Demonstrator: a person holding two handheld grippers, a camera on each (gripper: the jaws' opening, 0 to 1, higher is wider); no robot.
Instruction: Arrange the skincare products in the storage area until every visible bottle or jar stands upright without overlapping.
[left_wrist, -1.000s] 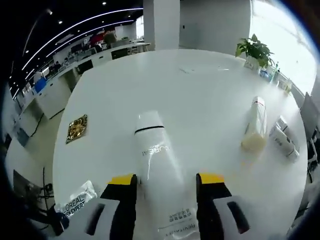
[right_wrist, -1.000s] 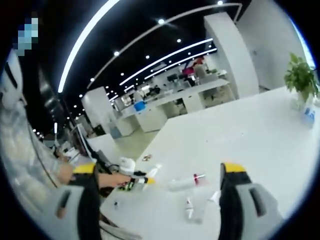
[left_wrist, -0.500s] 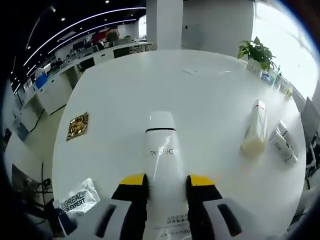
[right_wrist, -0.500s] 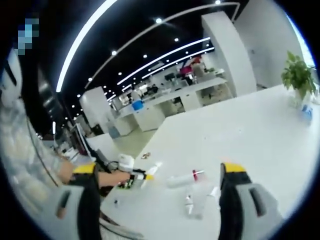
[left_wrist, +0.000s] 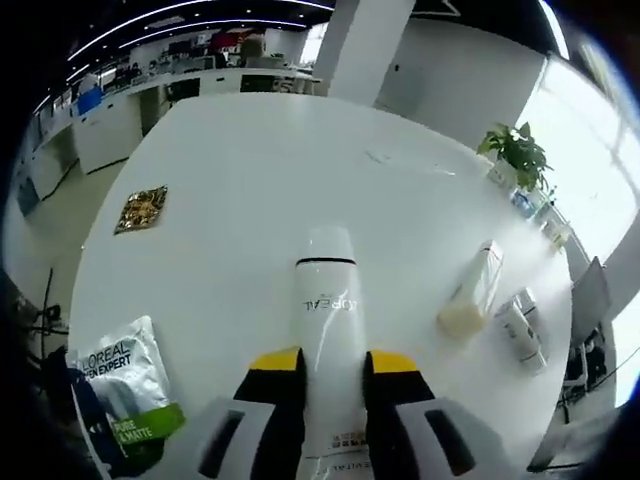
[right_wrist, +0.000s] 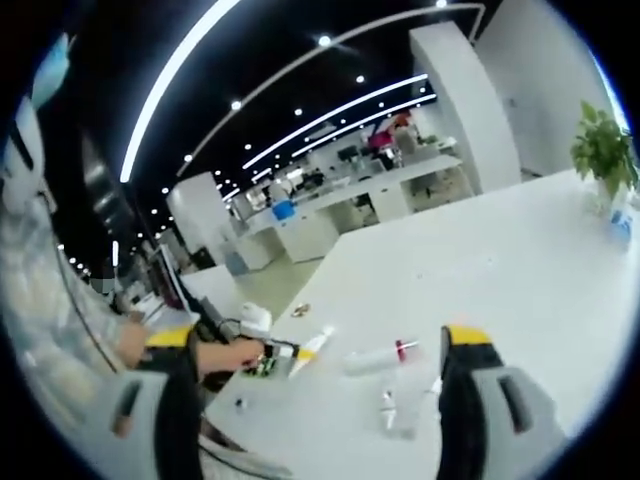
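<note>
A white L'Oreal bottle (left_wrist: 326, 300) with a thin black band runs away from me between the yellow-tipped jaws of my left gripper (left_wrist: 334, 362), which is shut on its lower body. In the right gripper view that bottle (right_wrist: 318, 342) points up to the right, out of the gripper in a person's hand (right_wrist: 232, 356). A cream bottle (left_wrist: 470, 292) with a red band lies on its side on the white table (left_wrist: 230, 180); in the right gripper view the cream bottle (right_wrist: 376, 358) lies flat. Two small white containers (left_wrist: 520, 330) lie beside it. My right gripper (right_wrist: 318, 337) hangs open above the table.
A gold sachet (left_wrist: 140, 208) lies at the far left of the table, and a L'Oreal pouch (left_wrist: 120, 385) lies near its left edge. A potted plant (left_wrist: 515, 155) and small items stand at the far right edge. Office desks and a pillar lie beyond.
My left jaws closed from wide apart onto the white bottle. In the right gripper view the bottle's tip has tilted upward. The right gripper stayed open.
</note>
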